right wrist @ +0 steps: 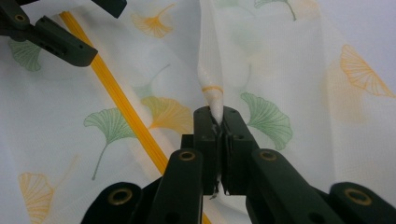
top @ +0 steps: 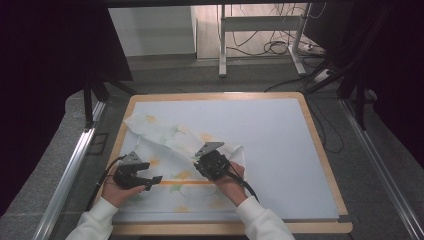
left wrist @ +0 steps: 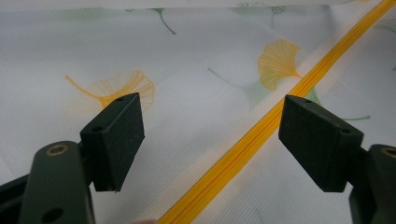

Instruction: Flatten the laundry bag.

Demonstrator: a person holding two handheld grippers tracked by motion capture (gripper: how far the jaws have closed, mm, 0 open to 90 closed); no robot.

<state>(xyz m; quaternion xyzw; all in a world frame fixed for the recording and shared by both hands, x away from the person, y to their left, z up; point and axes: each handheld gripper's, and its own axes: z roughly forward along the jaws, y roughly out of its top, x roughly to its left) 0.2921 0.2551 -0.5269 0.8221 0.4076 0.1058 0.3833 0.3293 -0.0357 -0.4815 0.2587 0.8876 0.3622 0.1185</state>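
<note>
Two hand-held grippers are working: my right hand-held gripper [right wrist: 218, 122] is pinching a corner of the white ginkgo-leaf mesh bag with a yellow zip [top: 170, 145], lifting it toward 11 o'clock to fold it, while my left hand-held gripper [left wrist: 211, 140] is hovering with jaws apart over the zip, at the worktop's [top: 280, 135] 7 o'clock.

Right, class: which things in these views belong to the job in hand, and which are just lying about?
In the job:
- white leaf-print mesh bag, a fold pinched by the right gripper
- its yellow zip
- left gripper, jaws open over the zip

Lying about:
- white table mat
- floor cables
</note>
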